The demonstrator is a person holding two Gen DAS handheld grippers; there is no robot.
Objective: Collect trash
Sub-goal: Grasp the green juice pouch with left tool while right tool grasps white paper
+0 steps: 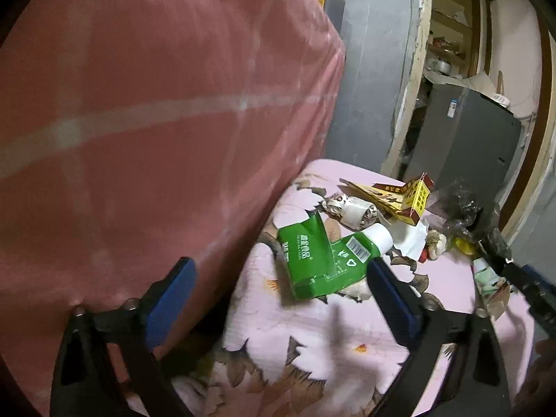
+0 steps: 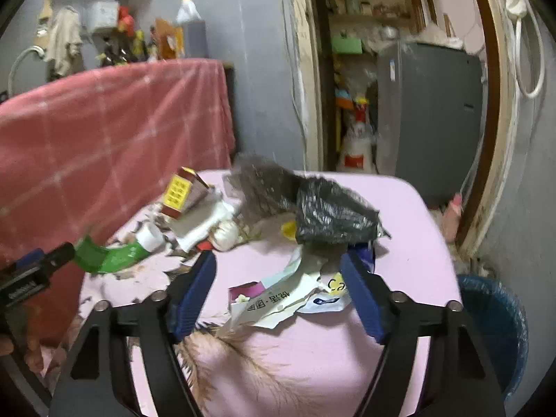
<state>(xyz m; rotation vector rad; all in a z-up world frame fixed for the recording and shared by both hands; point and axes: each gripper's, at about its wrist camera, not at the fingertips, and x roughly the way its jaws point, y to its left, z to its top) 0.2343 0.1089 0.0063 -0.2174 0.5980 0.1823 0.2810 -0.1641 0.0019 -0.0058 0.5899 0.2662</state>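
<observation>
Trash lies heaped on a pink flowered cloth [image 2: 399,208] over a small table: a squashed green tube [image 1: 323,260] with a white cap and a barcode, a red-and-yellow carton [image 2: 180,191] with small unreadable print, a crumpled black plastic bag [image 2: 330,212], and torn paper wrappers [image 2: 278,302] with blurred characters. The left gripper [image 1: 281,299] stands with its jaws apart and nothing between the pads, just beside the tube, and the right gripper [image 2: 278,295] also stands apart, with the wrappers below it but not clamped. A red checked cloth [image 1: 156,121] crowds the table's left side, a blue bin [image 2: 493,330] stands by its right edge, and a grey fridge [image 2: 427,111] stands in the doorway beyond.
</observation>
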